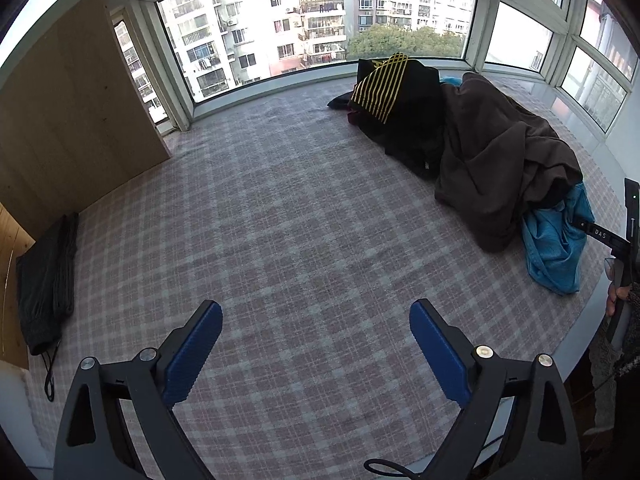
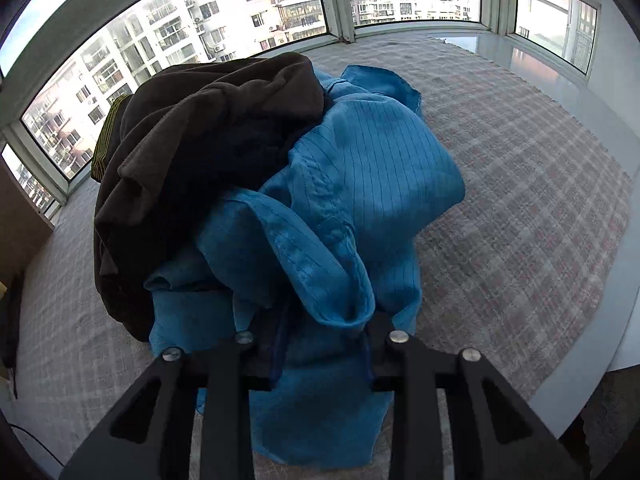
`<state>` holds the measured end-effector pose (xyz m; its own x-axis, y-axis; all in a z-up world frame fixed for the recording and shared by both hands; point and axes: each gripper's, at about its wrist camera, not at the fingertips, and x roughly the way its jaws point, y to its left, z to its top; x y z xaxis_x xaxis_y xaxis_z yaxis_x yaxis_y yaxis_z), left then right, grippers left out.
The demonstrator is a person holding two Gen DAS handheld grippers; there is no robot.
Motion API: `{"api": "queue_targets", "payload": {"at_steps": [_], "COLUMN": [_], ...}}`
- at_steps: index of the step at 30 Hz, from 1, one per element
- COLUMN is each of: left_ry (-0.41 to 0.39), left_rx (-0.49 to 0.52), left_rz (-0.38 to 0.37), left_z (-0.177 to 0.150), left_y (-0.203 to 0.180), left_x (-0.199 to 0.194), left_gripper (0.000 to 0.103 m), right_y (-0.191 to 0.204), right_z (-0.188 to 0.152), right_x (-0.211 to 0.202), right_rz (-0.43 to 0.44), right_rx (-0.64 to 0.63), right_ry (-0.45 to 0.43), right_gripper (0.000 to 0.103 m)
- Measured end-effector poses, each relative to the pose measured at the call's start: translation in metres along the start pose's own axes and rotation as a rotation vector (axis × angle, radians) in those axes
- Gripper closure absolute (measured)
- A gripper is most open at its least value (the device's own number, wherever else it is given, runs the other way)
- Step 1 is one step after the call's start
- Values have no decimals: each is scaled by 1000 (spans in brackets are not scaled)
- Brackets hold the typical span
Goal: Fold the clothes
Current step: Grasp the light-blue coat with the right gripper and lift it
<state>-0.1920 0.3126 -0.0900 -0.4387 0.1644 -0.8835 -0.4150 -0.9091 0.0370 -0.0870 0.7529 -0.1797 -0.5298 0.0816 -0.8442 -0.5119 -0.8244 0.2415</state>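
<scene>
We hold the left gripper point(image 1: 316, 344) low in the frame over the bare checked bedspread point(image 1: 280, 200), its two blue pads point(image 1: 194, 354) spread wide with nothing between them. We judge it is parked over that clear stretch because that is where a garment will be laid out for folding.

The clothes still to be folded sit in a heap at the upper right of the left wrist view: a black garment with yellow stripes point(image 1: 384, 88) farthest back by the window point(image 1: 312, 20), a dark brown garment point(image 1: 500, 152) draped over the middle, and a blue pinstriped shirt point(image 1: 556, 240) spilling out at the near right end. At the lower left edge lies a dark folded garment point(image 1: 44, 280) beside a wooden panel point(image 1: 68, 112), which we take to be a finished piece set aside.

The right gripper point(image 2: 320, 344) is buried in the blue shirt point(image 2: 360, 184). Cloth covers its fingertips, so we cannot tell whether they are pinched on the fabric or merely pushed into it; the shirt bunches up over them at the bottom centre. We judge the blue shirt is the piece being picked out, since it is the nearest and loosest.

The right wrist view shows the shirt's seams and fine stripes, and the brown garment point(image 2: 200, 140) lying on top of it, which the left view hardly shows. Only the left view shows the whole heap, the free folding space, and a hand point(image 1: 614, 300) on the other tool's handle at the right edge.
</scene>
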Motion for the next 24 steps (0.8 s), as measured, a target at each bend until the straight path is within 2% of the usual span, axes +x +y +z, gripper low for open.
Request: {"api": "queue_targets", "payload": {"at_steps": [1,3,6,9,12,15,20,24], "left_ry": [12,26,27,13,-17,-57,-131,-180], "left_rx": [-19,-41,-39,-26,-19,-16,-5,-16], "left_rz": [-14,-30,-40,-37,-45,-46,-16,-4], "left_z": [2,3,8,12,19,26,36,45], "left_y": [0,-2,-7,-12,-13,-13,-4,6], "left_x": [2,6,6,3,-5,-17,-38,-54], "left_gripper": [10,10,10,10,10,9,9,9], "right_y": [-4,-9,-15,-20,-5,10,28,44], "right_z": [1,7,33,82,131,173,213,231], "right_x": [4,1,-30,-77,-122,-157,-214,-270], "right_rz": [42,97,153,159,92,80,32,-44], "right_rx": [28,72,120,152,96,70,34,-20], "right_ry": [18,-1,-127,-273,-401,-489,-610,-722], "right_gripper": [96,98,100,100,100,100,100,100]}}
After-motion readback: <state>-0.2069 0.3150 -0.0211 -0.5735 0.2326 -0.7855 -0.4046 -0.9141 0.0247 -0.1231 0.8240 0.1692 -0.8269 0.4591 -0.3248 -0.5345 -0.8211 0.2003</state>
